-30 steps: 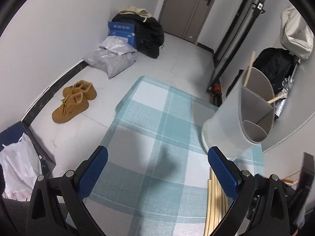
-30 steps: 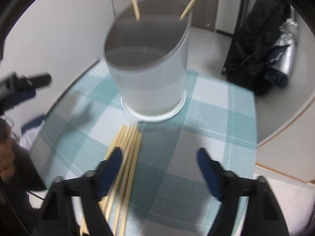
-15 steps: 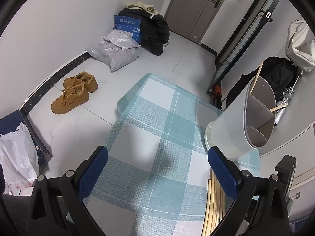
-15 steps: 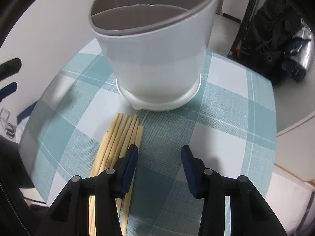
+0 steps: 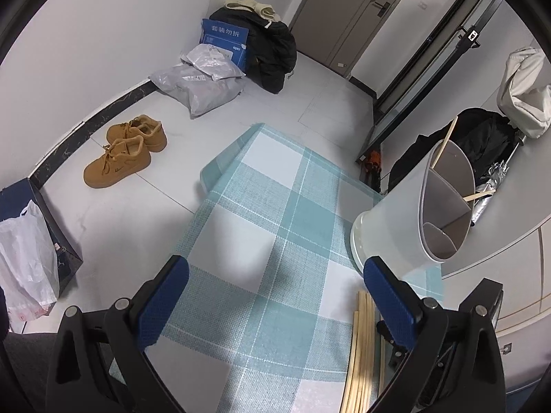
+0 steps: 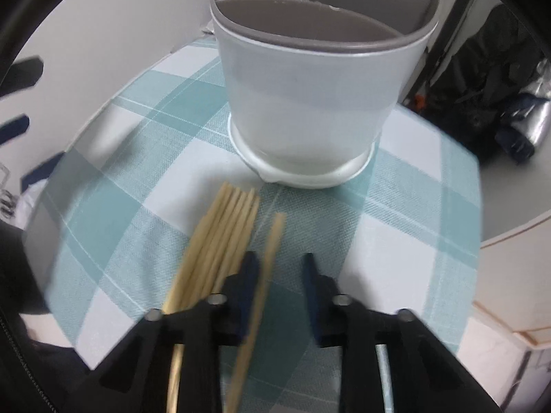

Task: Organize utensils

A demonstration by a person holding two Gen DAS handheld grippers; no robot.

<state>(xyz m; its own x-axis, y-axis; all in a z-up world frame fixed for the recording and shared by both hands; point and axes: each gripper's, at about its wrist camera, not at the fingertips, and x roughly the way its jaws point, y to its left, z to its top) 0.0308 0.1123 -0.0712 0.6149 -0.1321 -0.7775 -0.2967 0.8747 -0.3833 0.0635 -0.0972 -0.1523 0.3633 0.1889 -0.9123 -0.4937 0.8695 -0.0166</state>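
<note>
A white utensil holder [image 6: 310,79] with grey dividers stands on the checked cloth; it also shows in the left wrist view [image 5: 423,220], with two chopsticks standing in it. Several wooden chopsticks [image 6: 220,241] lie in a bundle before it, also seen in the left wrist view [image 5: 361,351]. My right gripper [image 6: 279,268] is low over the cloth, jaws narrowed but still apart. One blurred chopstick [image 6: 265,285] lies between the jaws, against the left one and apart from the bundle. My left gripper [image 5: 275,296] is open and empty above the cloth.
The checked tablecloth [image 5: 268,213] covers a small table. On the floor to the left lie brown shoes [image 5: 124,151], parcels [image 5: 203,79] and a white plastic bag [image 5: 24,261]. A black bag [image 5: 482,141] sits behind the holder.
My right gripper dropped toward the chopsticks and its jaws narrowed around one stick, which has shifted apart from the bundle. The left gripper pulled back and up slightly, still open.
</note>
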